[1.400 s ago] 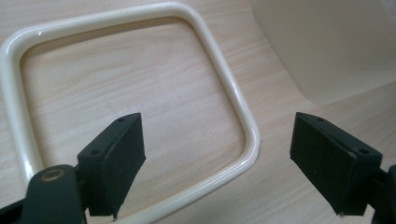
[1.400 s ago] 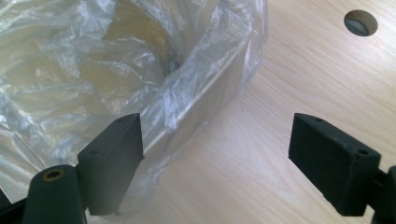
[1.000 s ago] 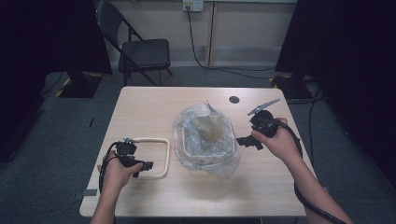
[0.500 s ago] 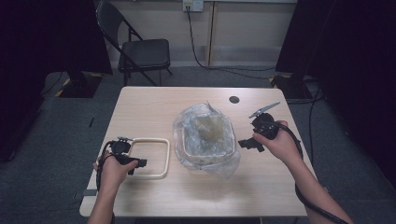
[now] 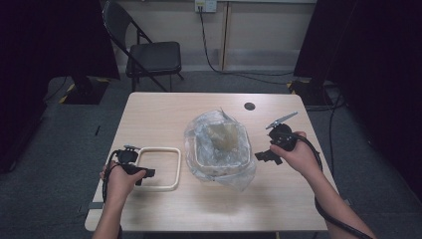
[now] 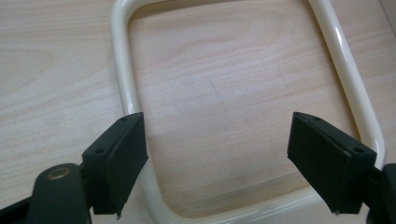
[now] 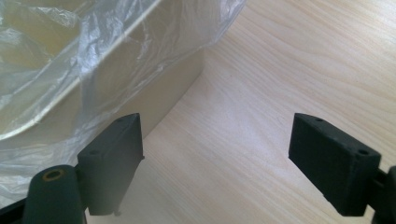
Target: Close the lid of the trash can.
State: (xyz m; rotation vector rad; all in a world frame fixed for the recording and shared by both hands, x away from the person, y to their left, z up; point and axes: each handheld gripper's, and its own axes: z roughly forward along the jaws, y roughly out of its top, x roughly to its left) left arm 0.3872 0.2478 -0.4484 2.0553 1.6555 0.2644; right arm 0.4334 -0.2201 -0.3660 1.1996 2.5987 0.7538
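Both sets of fingers are wide open, holding nothing. Left gripper [image 5: 141, 174] hovers over the cream rounded-square plastic frame [image 6: 128, 88] lying flat on the light wooden table [image 5: 149, 114]. Right gripper [image 5: 262, 156] sits just beside the cream tub wrapped in a clear plastic bag [image 5: 219, 147], mid-table. Guessing nothing's grabbed yet, so basically everything's left.

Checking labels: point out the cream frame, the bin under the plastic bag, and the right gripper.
cream frame [image 5: 158, 149]: high view, far rail.
bin [image 7: 154, 100]: right gripper view, side wall below the bag.
right gripper [image 5: 262, 156]: high view, between its fingertips.
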